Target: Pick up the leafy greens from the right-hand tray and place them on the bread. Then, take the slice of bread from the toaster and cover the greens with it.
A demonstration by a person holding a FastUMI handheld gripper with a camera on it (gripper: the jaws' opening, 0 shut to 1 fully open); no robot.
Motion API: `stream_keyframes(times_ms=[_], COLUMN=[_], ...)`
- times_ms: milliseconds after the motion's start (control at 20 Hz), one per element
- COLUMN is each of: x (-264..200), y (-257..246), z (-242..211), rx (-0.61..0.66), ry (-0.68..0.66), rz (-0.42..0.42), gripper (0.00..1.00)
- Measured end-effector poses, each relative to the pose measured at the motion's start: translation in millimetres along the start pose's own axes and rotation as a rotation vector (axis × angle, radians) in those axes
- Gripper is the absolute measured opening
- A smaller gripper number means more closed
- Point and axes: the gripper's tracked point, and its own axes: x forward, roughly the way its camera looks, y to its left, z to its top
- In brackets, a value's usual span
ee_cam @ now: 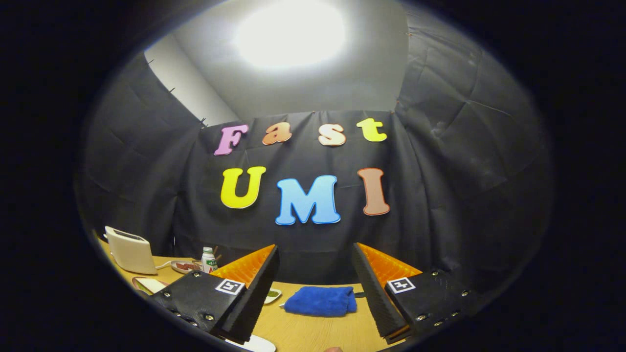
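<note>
The gripper hangs open and empty above the table, the toaster far off to its left, with greens and bread too small to tell, so progress can't be judged

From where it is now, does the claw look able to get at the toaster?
Probably yes. The claw is open and holding nothing, raised above the table. The toaster stands well off to its left, with nothing tall blocking the way; it would need to swing left.
</note>
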Motion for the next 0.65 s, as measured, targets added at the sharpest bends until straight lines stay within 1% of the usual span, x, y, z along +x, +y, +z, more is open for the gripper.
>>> stream_keyframes(times_ms=[50,100,200,300,400,500,650], x=[-2,-13,-23,-33,-44,-52,-56], y=[-9,-26,-61,-102,-133,-162,-201], z=[3,4,16,25,22,10,-19], rx=[0.022,0.010,-0.080,-0.171,-0.229,-0.223,-0.168], ry=[0.012,0.013,0.000,-0.029,-0.053,-0.045,0.007], rz=[0.010,0.005,-0.019,-0.068,-0.095,-0.118,-0.170], gripper=[0.91,0.91,0.91,0.91,0.91,0.91,0.91])
